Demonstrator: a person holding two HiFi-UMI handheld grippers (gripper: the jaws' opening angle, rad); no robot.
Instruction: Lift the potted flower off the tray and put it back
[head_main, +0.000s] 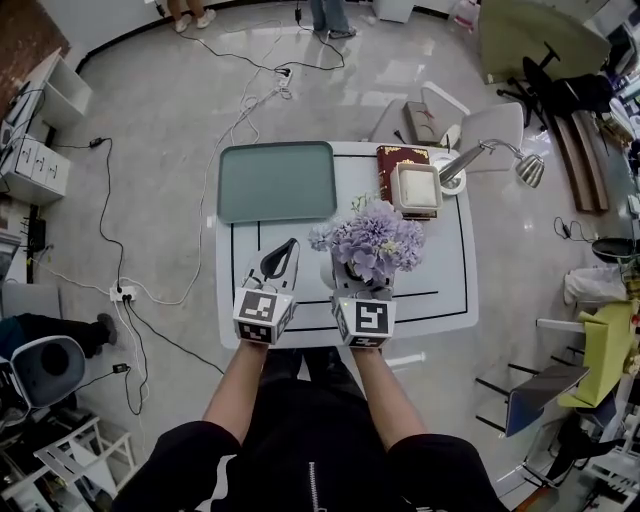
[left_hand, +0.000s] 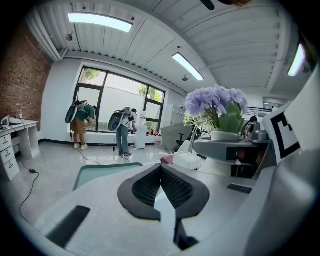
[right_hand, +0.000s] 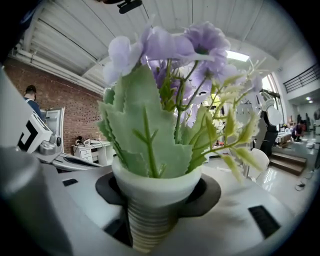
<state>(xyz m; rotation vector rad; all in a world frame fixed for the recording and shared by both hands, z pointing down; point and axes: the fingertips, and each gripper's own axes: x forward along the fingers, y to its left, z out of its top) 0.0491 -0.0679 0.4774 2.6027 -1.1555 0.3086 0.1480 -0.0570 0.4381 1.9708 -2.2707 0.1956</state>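
The potted flower (head_main: 372, 243) has purple blooms, green leaves and a white ribbed pot (right_hand: 150, 220). My right gripper (head_main: 353, 277) is shut on the pot, its dark pads (right_hand: 207, 192) pressing on both sides just under the rim. The plant is upright over the front middle of the white table (head_main: 445, 290), apart from the green tray (head_main: 277, 180) at the table's far left. My left gripper (head_main: 283, 258) hovers just left of the plant, jaws together and nothing in them. In the left gripper view the tray (left_hand: 100, 172) lies ahead and the flower (left_hand: 216, 107) shows at the right.
A red book (head_main: 392, 153) with a white box (head_main: 416, 186) on it lies at the table's far right, beside a desk lamp (head_main: 525, 168). Cables (head_main: 120, 290) run across the floor at the left. Chairs stand behind and right of the table. People stand far off by the window (left_hand: 122, 131).
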